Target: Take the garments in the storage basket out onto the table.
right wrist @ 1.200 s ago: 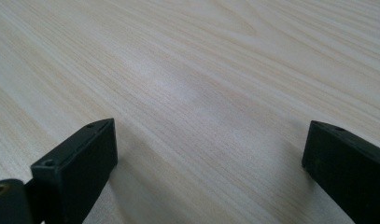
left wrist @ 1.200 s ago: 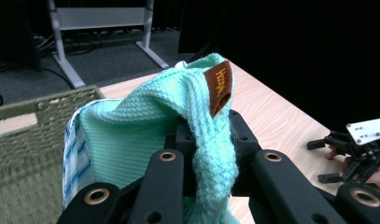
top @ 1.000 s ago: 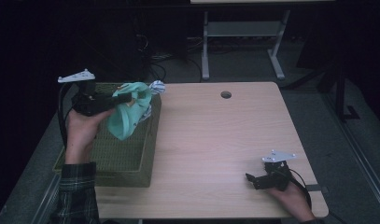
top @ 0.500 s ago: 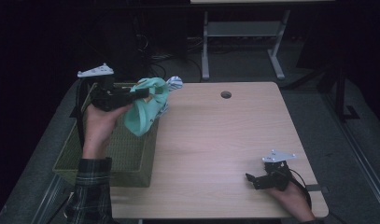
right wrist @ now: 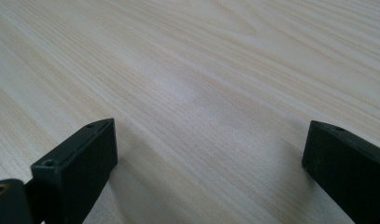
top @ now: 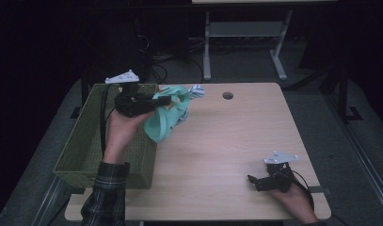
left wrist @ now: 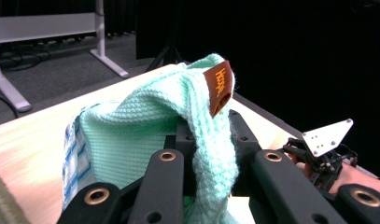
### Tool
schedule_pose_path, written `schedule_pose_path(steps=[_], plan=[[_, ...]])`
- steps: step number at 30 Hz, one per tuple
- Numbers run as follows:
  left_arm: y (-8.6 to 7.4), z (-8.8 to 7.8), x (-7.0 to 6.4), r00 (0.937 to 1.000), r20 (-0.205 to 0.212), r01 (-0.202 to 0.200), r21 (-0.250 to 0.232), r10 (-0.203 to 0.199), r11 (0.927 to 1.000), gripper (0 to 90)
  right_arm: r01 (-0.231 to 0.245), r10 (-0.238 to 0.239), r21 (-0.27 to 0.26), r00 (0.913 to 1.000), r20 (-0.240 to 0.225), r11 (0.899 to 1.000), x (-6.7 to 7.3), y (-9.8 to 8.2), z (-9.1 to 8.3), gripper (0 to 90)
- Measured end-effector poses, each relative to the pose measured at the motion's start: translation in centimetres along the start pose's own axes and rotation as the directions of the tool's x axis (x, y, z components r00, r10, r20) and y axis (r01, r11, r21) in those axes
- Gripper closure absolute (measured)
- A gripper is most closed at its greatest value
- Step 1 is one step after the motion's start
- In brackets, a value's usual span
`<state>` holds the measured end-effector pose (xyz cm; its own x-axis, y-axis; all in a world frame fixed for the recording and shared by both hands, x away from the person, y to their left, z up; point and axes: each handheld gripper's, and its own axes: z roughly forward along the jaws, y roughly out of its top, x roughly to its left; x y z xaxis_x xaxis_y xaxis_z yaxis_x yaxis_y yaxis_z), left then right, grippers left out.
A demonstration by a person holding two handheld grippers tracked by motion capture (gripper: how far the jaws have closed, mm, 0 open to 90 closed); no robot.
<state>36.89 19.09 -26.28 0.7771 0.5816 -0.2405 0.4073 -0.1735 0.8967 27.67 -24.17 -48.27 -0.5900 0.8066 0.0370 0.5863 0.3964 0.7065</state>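
Observation:
A mint-green knit cloth with a brown label hangs from my left gripper, which is shut on it above the basket's right rim. A blue-and-white checked cloth is bunched in with it. In the left gripper view the knit cloth drapes over and between the jaws of the left gripper, with the checked cloth at its left. My right gripper rests on the table near the front right corner. Its jaws stand wide apart, the right gripper holding nothing over bare wood.
A green wire basket stands on the left part of the wooden table. A round cable hole is near the table's far edge. A desk frame stands on the floor beyond. The right gripper is seen from the left gripper view.
My left hand has carried the cloths to the right and away from me, from over the basket to its right rim and the table. The right gripper has stayed still.

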Motion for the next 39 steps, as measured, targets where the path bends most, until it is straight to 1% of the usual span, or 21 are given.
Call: schedule_pose_path(steps=[3,4,5,6,9,10,14,16,17,19,20,21,22,25,26,27,28,31,33,36,39], plan=[[-0.3,0.7,-0.4,1.0000,0.004,-0.005,0.004,0.005,1.0000,78.0,0.000,0.000,0.000,1.0000,0.000,1.000,0.0,0.0,0.0,2.8],[-0.4,1.3,-0.7,0.9999,0.008,-0.007,0.007,0.007,0.9999,78.0,-0.001,0.001,-0.001,1.0000,0.000,1.000,0.0,0.0,0.0,2.8],[-0.4,1.3,-0.7,0.9999,0.008,-0.007,0.007,0.007,0.9999,78.0,-0.001,0.001,-0.001,1.0000,0.000,1.000,0.0,0.0,0.0,2.8],[-0.5,1.8,-1.0,0.9998,0.017,-0.009,0.013,0.009,0.9999,78.0,-0.001,0.001,-0.001,1.0000,-0.001,1.000,0.0,0.0,0.0,2.7],[-0.7,2.4,-1.3,0.9996,0.023,-0.013,0.017,0.013,0.9998,78.0,0.000,0.000,0.000,1.0000,-0.001,1.000,0.0,0.0,0.0,2.7],[-0.8,2.9,-1.6,0.9995,0.027,-0.017,0.019,0.017,0.9997,78.0,0.000,0.000,-0.001,1.0000,0.000,1.000,0.0,0.0,0.0,2.8],[-0.9,3.7,-2.1,0.9992,0.033,-0.021,0.028,0.020,0.9994,78.0,-0.001,0.001,-0.001,1.0000,-0.001,1.000,0.0,0.0,0.0,2.7],[-1.0,4.5,-2.6,0.9987,0.038,-0.036,0.034,0.034,0.9988,78.0,-0.002,0.002,-0.001,1.0000,-0.001,1.000,0.0,0.0,0.0,2.7],[-1.0,4.5,-2.6,0.9987,0.038,-0.036,0.034,0.034,0.9988,77.9,-0.002,0.002,-0.001,1.0000,-0.001,1.000,0.0,0.0,0.0,2.7],[-1.1,5.0,-3.0,0.9985,0.044,-0.034,0.037,0.032,0.9987,77.9,-0.001,0.001,-0.001,1.0000,-0.001,1.000,0.0,0.0,0.0,2.7],[-1.2,5.5,-3.4,0.9979,0.054,-0.038,0.036,0.036,0.9986,77.9,-0.001,0.001,-0.001,1.0000,0.000,1.000,0.0,0.0,0.0,2.8],[-1.2,5.5,-3.4,0.9979,0.054,-0.038,0.036,0.036,0.9986,77.9,-0.001,0.001,-0.001,1.0000,0.000,1.000,0.0,0.0,0.0,2.8],[-1.4,6.1,-3.8,0.9976,0.057,-0.042,0.041,0.039,0.9983,77.9,0.000,0.000,-0.002,1.0000,0.001,1.000,0.0,0.0,0.0,2.7],[-1.7,6.7,-4.1,0.9972,0.063,-0.043,0.047,0.040,0.9980,78.0,0.002,-0.002,-0.002,1.0000,0.001,1.000,0.0,0.0,0.0,2.8],[-2.0,7.4,-4.4,0.9967,0.068,-0.048,0.054,0.045,0.9973,77.9,0.002,-0.002,-0.002,1.0000,0.001,1.000,0.0,0.0,0.0,2.8],[-2.0,7.4,-4.4,0.9967,0.068,-0.048,0.054,0.045,0.9973,77.9,0.002,-0.002,-0.002,1.0000,0.001,1.000,0.0,0.0,0.0,2.8],[-2.3,8.1,-4.8,0.9961,0.074,-0.052,0.063,0.047,0.9966,77.9,0.002,-0.002,-0.002,1.0000,0.001,1.000,0.0,0.0,0.0,2.8],[-2.6,8.6,-5.0,0.9956,0.078,-0.057,0.070,0.052,0.9959,77.9,0.002,-0.002,-0.002,1.0000,0.001,1.000,0.0,0.0,0.0,2.8],[-3.0,9.1,-5.2,0.9958,0.078,-0.052,0.069,0.046,0.9963,77.9,0.003,-0.003,-0.002,1.0000,0.001,1.000,0.0,0.0,0.0,2.8],[-3.8,10.0,-5.5,0.9956,0.082,-0.052,0.082,0.045,0.9952,77.9,0.000,0.000,0.000,1.0000,0.001,1.000,0.0,0.0,0.0,2.8],[-4.2,10.4,-5.7,0.9957,0.082,-0.051,0.090,0.043,0.9947,77.9,-0.001,0.001,0.000,1.0000,0.000,1.000,0.0,0.0,0.0,2.8]])
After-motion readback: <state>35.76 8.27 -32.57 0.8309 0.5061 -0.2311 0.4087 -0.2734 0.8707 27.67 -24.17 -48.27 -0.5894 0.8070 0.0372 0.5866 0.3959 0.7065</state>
